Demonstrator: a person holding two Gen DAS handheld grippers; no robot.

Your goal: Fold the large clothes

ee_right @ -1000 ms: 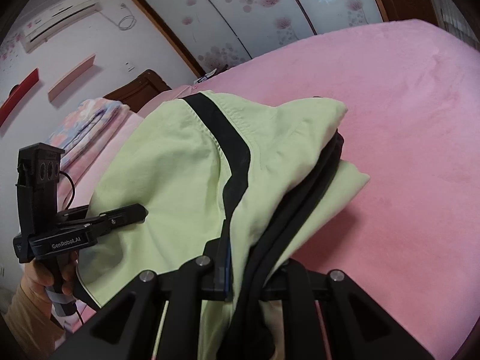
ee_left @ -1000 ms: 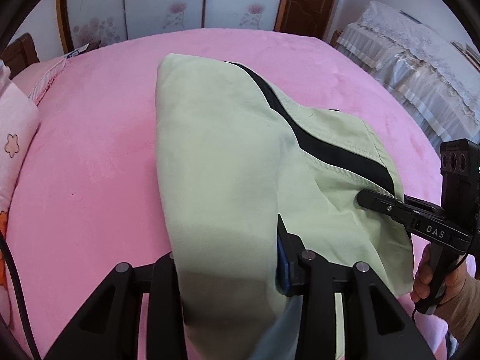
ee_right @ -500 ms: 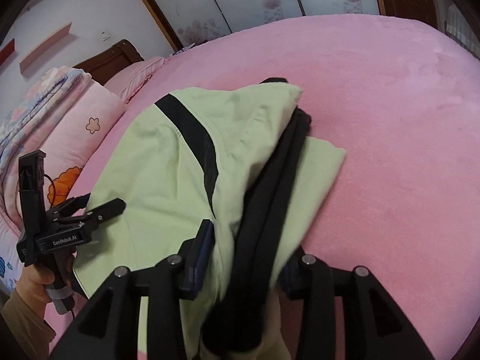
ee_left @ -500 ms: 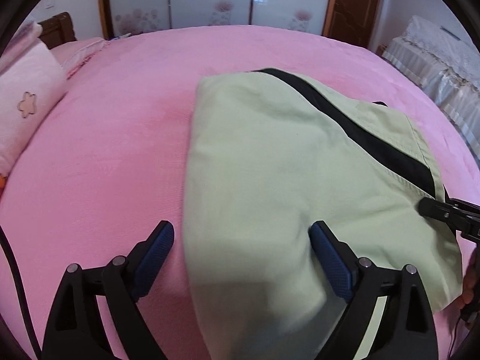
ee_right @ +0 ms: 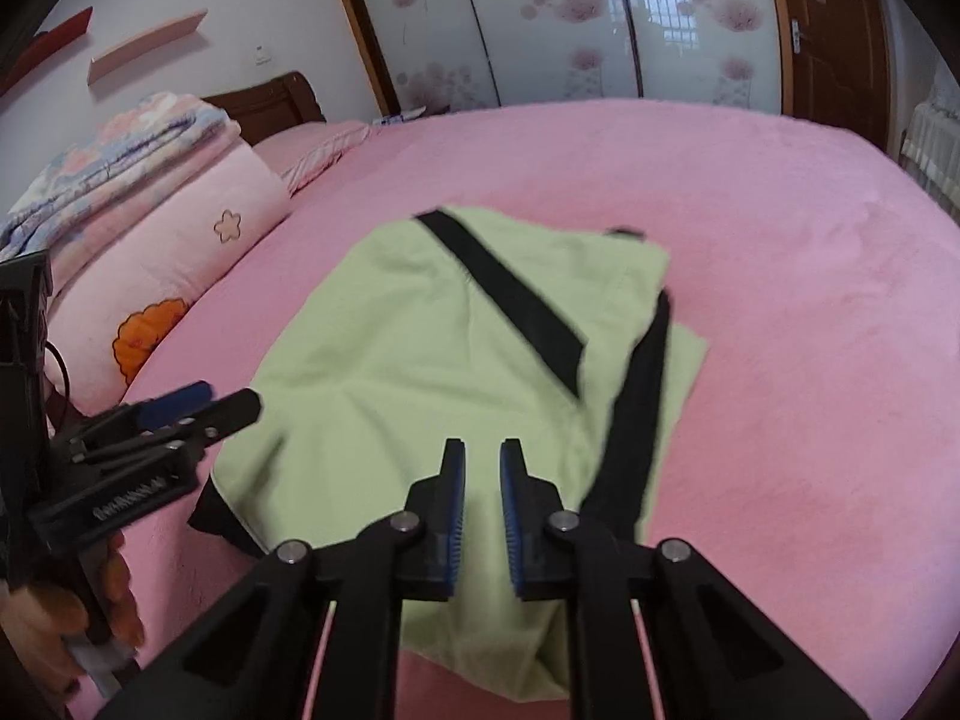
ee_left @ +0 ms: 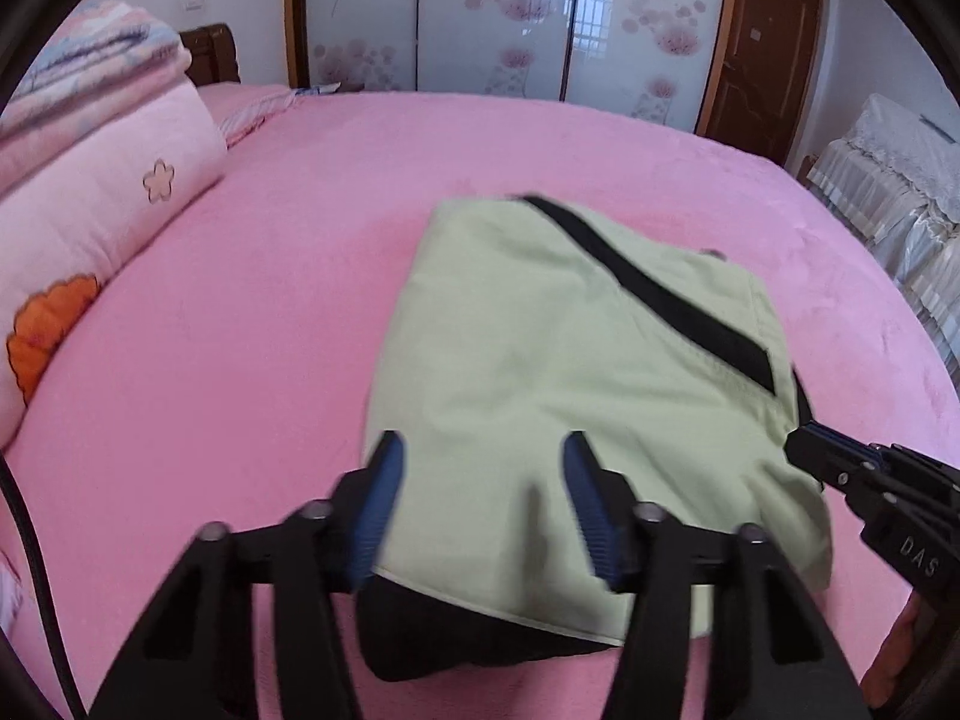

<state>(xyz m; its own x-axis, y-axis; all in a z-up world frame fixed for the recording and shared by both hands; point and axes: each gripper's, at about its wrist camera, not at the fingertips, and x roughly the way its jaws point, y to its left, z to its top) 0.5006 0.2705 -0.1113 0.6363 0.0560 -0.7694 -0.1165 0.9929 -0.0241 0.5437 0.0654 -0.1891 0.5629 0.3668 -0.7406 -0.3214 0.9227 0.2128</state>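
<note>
A pale green garment with black stripes (ee_left: 558, 372) lies folded in a compact pile on the pink bed (ee_left: 240, 330); it also shows in the right wrist view (ee_right: 432, 360). My left gripper (ee_left: 483, 450) is open and empty, hovering above the pile's near edge. My right gripper (ee_right: 482, 456) is open by a narrow gap and empty, above the pile's near side. The right gripper also shows at the pile's right edge in the left wrist view (ee_left: 807, 450). The left gripper shows at the pile's left in the right wrist view (ee_right: 222, 402).
Pink pillows and folded quilts (ee_left: 90, 180) are stacked at the left, by the wooden headboard (ee_right: 270, 102). Sliding floral wardrobe doors (ee_left: 498, 18) stand behind the bed. A white lace-covered piece of furniture (ee_left: 900, 192) is at the right. Pink bedspread surrounds the pile.
Both grippers let go of the garment and pulled back and up. The garment dropped flat onto the bed as a folded pile. The right gripper's jaws have narrowed.
</note>
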